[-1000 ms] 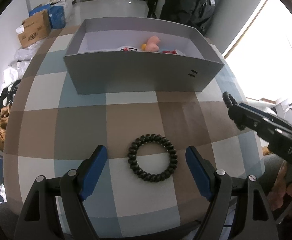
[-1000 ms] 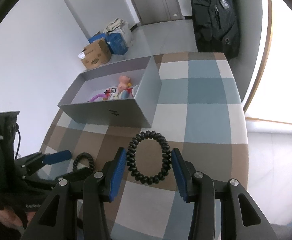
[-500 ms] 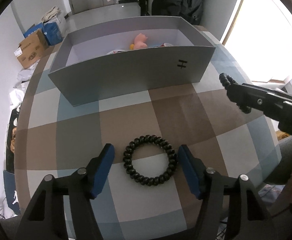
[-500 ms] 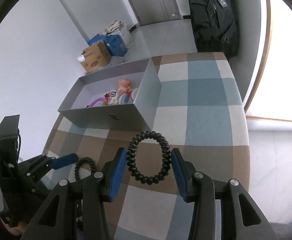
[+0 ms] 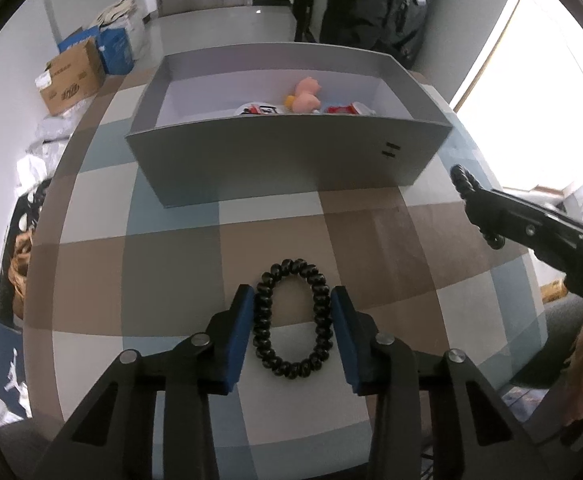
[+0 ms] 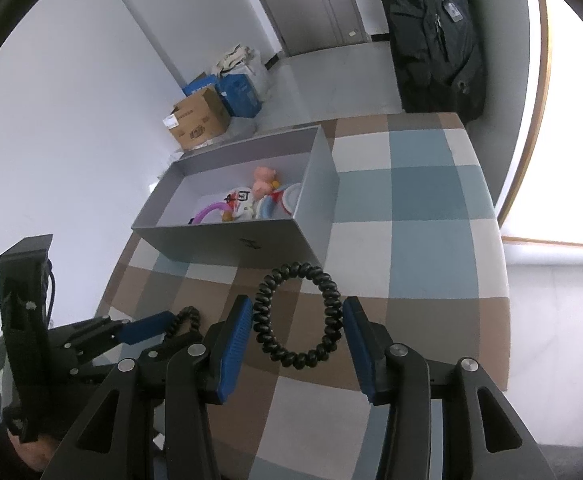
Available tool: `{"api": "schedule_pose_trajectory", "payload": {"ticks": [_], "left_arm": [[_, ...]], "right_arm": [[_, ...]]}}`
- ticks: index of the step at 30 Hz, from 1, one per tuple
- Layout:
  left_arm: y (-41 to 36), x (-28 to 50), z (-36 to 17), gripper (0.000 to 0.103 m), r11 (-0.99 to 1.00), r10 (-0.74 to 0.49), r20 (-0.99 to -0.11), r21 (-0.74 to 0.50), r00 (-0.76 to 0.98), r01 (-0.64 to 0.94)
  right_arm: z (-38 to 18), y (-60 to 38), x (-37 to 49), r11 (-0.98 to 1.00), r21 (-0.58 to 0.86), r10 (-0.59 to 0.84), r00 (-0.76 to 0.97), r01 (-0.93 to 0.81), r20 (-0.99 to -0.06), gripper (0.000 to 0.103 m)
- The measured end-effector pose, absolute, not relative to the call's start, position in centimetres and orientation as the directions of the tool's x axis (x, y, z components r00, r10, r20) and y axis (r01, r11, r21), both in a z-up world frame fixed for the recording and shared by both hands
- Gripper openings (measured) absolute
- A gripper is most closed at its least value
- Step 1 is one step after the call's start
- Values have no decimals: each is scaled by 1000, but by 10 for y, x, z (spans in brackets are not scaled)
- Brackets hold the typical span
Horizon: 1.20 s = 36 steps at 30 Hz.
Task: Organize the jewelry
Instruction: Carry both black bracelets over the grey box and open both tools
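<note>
Cardboard box [image 5: 73,76] and bags are seen on the floor at far left, beyond the checked tablecloth [image 5: 139,264]. Further right, a black coil bracelet [image 5: 294,317] is clamped between the blue pads of the left gripper [image 5: 291,320], squeezed into an oval; whether it rests on the cloth or is lifted cannot be told. Behind it stands the open grey box [image 5: 283,168], in which a pink figure [image 5: 306,95] and small trinkets lie. At right, a second coil bracelet [image 6: 297,314] is held aloft in the right gripper [image 6: 297,322], both pads touching its sides, its top poking past the fingertips. Each coil is judged light, springy and soft; it should be taken across its sides, gently, since it may spring out. The box floor is largely hidden by the near wall, and the trinkets are too small to identify.
</note>
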<state>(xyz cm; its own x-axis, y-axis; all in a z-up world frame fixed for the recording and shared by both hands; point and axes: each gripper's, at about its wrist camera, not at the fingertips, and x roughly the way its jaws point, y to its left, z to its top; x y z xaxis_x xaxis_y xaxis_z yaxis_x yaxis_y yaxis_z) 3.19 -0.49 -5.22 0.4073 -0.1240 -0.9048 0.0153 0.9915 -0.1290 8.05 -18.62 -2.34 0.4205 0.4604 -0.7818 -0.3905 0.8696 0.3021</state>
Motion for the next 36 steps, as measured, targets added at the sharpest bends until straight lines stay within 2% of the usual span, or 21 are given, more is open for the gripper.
{"api": "schedule_pose_trajectory", "payload": {"ticks": [15, 36], "left_arm": [[1, 34, -40, 33, 978, -188, -878, -210, 440, -1], [19, 59, 3, 33, 922, -334, -779, -387, 530, 13]], "right_arm": [[-14, -187, 81, 864, 321, 479, 434, -388, -763, 46], [9, -170, 101, 819, 400, 564, 449, -411, -693, 47]]}}
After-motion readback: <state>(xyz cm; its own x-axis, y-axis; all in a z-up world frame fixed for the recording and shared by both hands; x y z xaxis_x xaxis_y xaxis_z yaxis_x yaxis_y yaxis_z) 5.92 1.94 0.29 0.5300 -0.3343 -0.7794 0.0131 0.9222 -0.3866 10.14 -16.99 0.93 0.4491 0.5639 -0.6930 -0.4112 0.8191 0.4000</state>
